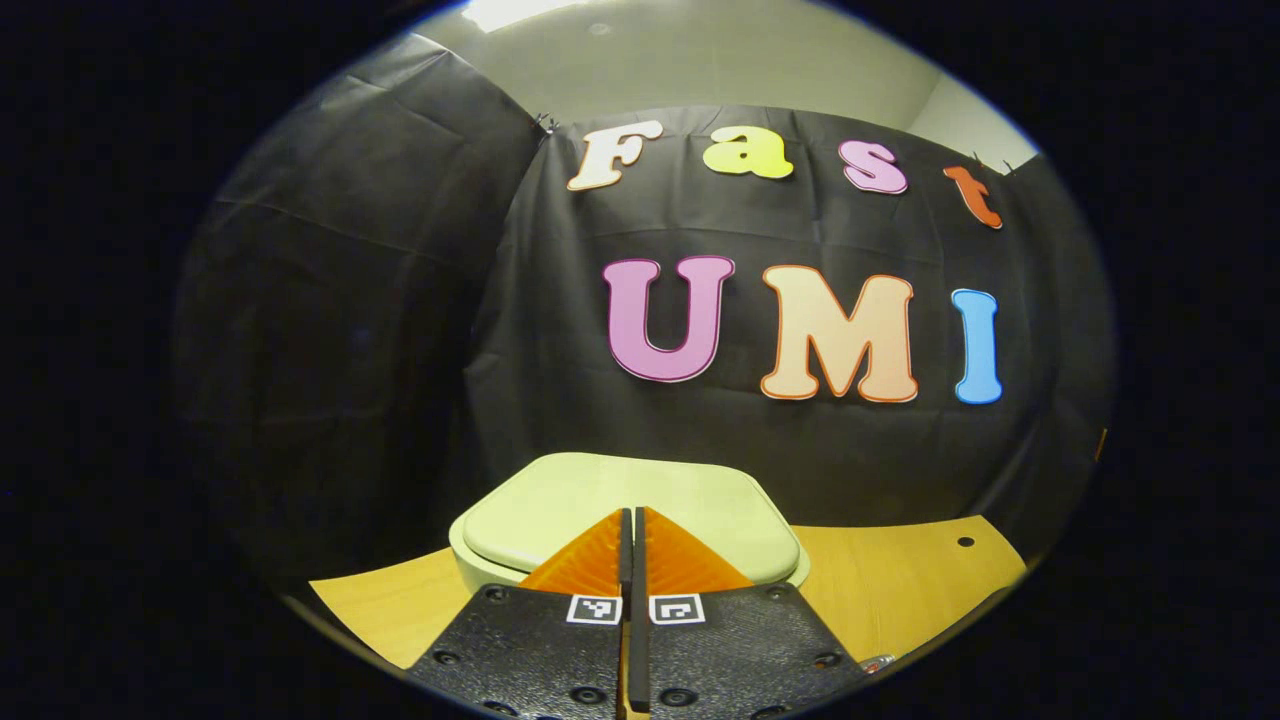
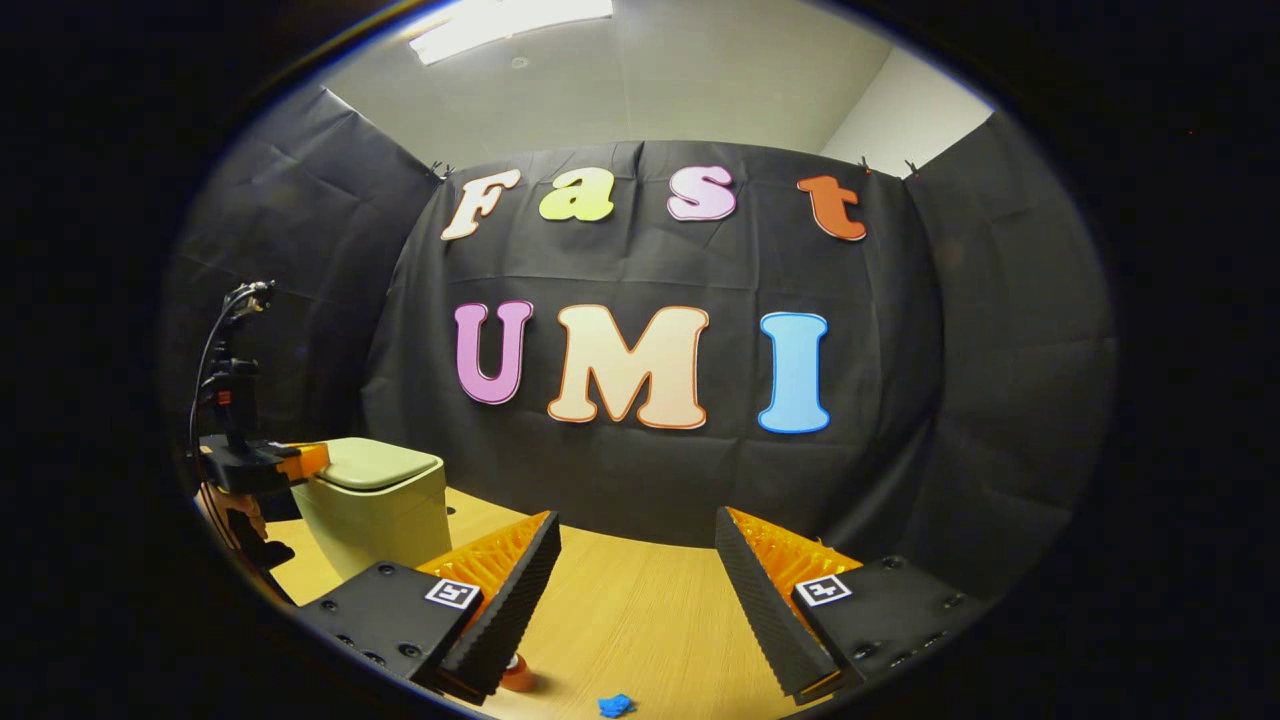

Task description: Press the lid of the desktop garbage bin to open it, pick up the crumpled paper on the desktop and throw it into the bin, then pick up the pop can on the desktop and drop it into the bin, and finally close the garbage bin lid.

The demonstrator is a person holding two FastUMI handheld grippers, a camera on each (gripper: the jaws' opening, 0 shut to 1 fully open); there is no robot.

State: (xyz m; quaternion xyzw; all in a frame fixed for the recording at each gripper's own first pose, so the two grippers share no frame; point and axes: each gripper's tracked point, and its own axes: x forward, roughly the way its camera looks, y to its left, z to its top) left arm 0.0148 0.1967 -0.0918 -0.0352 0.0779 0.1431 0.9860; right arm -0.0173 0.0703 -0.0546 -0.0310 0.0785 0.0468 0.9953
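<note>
The garbage bin (image 1: 620, 520), lid down, is stood on the wooden desktop (image 1: 900, 580) near the booth wall. The left gripper (image 1: 632, 560) is held over the lid with fingers pressed together, judged suited to pressing. The right gripper (image 2: 637, 590) is held apart, spread wide and empty. No brand or label is legible on the bin.

We see black cloth (image 2: 640, 260) hung as the booth's walls, creased and clipped at the top, a pale ceiling (image 2: 640, 80) with a bright light panel (image 2: 510, 22), and a light wooden table (image 2: 640, 610) below.
</note>
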